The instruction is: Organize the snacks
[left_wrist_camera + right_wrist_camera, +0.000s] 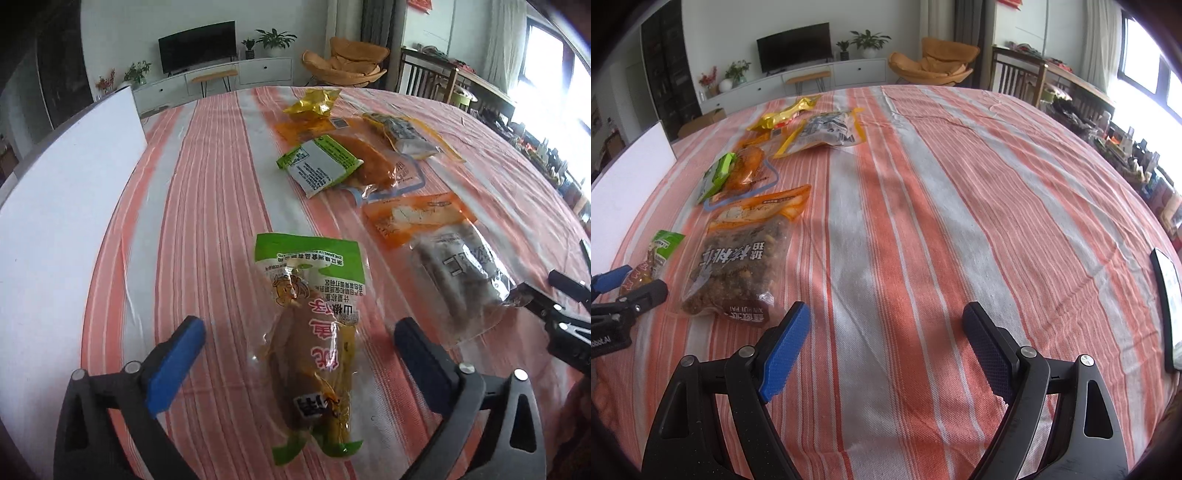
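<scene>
Striped orange cloth (923, 206) covers the table, right half bare (lots of free room). Left gripper (299, 354) has its fingers spread wide, green-topped snack pouch (314, 332) lying loose between them, untouched. Right gripper (886, 343) released, empty, over bare cloth beside walnut bag (738, 266). Other packets cluster far-left; white board (62, 221) at left edge

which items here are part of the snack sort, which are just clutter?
Job:
green-top snack pack
walnut bag
green-label pack
orange pack
grey-print pack
yellow wrapper

Lying about:
white board
dark tablet
</scene>
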A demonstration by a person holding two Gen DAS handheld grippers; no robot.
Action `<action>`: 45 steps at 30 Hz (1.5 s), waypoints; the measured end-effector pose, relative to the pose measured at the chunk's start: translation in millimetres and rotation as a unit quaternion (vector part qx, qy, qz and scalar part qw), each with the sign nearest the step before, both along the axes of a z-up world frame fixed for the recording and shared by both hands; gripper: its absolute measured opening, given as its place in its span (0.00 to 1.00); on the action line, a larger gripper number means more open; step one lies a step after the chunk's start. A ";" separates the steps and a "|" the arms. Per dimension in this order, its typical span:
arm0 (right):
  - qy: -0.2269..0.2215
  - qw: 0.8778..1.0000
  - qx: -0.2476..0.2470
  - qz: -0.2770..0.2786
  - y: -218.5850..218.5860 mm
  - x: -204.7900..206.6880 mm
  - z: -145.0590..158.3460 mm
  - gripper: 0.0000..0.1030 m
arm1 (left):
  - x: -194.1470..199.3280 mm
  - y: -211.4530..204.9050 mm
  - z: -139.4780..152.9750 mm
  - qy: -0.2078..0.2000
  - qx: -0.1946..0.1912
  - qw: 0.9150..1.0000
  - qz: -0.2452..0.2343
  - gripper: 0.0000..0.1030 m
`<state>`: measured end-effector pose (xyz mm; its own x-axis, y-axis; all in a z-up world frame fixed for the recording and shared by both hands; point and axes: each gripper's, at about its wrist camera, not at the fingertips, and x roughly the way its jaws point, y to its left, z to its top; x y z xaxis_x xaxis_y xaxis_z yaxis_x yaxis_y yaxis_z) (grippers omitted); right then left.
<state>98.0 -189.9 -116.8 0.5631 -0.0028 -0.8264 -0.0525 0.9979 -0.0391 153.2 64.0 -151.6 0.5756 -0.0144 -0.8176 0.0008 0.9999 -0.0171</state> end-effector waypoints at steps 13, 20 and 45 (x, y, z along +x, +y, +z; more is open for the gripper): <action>0.000 1.000 0.000 0.000 -0.1 0.0 -0.1 0.85 | 1.7 -1.4 -0.9 -0.002 0.000 1.000 -0.001 1.00; 0.000 1.000 0.000 0.000 -0.3 -0.1 -0.3 0.85 | 1.8 -1.0 -1.0 -0.002 0.000 1.000 -0.001 1.00; -0.013 1.000 0.022 -0.011 -7.0 -2.6 3.4 0.83 | -2.2 14.2 -0.6 0.008 0.000 1.000 -0.014 1.00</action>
<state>95.5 -196.9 -113.4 0.5845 0.0202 -0.8112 -0.0307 0.9995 0.0028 150.9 78.2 -152.2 0.5611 -0.0310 -0.8272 0.0285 0.9994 -0.0181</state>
